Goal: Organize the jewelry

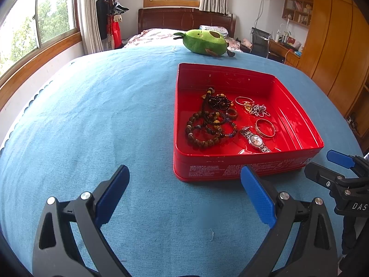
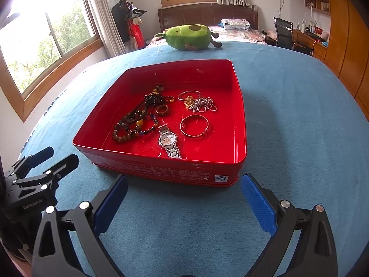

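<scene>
A red tin box (image 1: 230, 170) (image 2: 161, 168) sits on a blue cloth. Inside lie brown bead bracelets (image 1: 203, 136) (image 2: 129, 127), a silver watch (image 1: 256, 140) (image 2: 168, 140), a metal bangle (image 1: 265, 128) (image 2: 194, 126), a thin bangle (image 2: 188, 94), a small brown ring (image 1: 231, 113) (image 2: 163, 110) and a tangle of silver chain (image 1: 260, 110) (image 2: 205, 103). My left gripper (image 1: 184, 175) is open, low over the cloth in front of the box's left corner, with nothing between its fingers. My right gripper (image 2: 184, 182) is open too, just before the box's near wall, also empty.
A green avocado plush toy (image 1: 204, 41) (image 2: 189, 37) lies on the cloth beyond the box. The blue cloth (image 1: 92, 115) (image 2: 299, 115) spreads wide to both sides. The other gripper shows at the frame edge in each view: right one (image 1: 341, 173), left one (image 2: 41, 168).
</scene>
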The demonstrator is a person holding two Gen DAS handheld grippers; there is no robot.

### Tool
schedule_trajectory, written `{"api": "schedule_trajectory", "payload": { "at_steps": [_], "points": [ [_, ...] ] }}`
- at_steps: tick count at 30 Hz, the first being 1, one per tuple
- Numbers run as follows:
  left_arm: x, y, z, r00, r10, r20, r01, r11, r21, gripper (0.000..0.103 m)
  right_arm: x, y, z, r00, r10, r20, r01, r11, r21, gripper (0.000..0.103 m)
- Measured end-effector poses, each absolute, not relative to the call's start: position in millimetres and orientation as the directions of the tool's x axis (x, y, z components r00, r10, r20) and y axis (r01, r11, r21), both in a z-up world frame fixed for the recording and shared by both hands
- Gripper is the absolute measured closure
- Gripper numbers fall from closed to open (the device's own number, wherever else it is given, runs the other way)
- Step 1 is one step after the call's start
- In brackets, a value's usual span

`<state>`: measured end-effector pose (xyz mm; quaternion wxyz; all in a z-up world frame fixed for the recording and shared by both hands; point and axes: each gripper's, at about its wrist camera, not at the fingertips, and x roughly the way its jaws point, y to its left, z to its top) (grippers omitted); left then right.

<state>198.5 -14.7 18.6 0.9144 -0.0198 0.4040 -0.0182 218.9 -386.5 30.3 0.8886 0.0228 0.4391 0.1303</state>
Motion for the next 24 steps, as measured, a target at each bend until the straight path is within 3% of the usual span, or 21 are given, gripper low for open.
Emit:
{"api": "schedule_trajectory", "payload": {
  "at_steps": [24],
  "points": [
    [199.3,-15.5,17.1,0.672,-0.048,-0.739,0.019,0.999,-0.048,0.007,219.6,-386.4,29.5,0.579,0.252,-0.776,-0.213,0.965,0.155,0.004]
  ]
}}
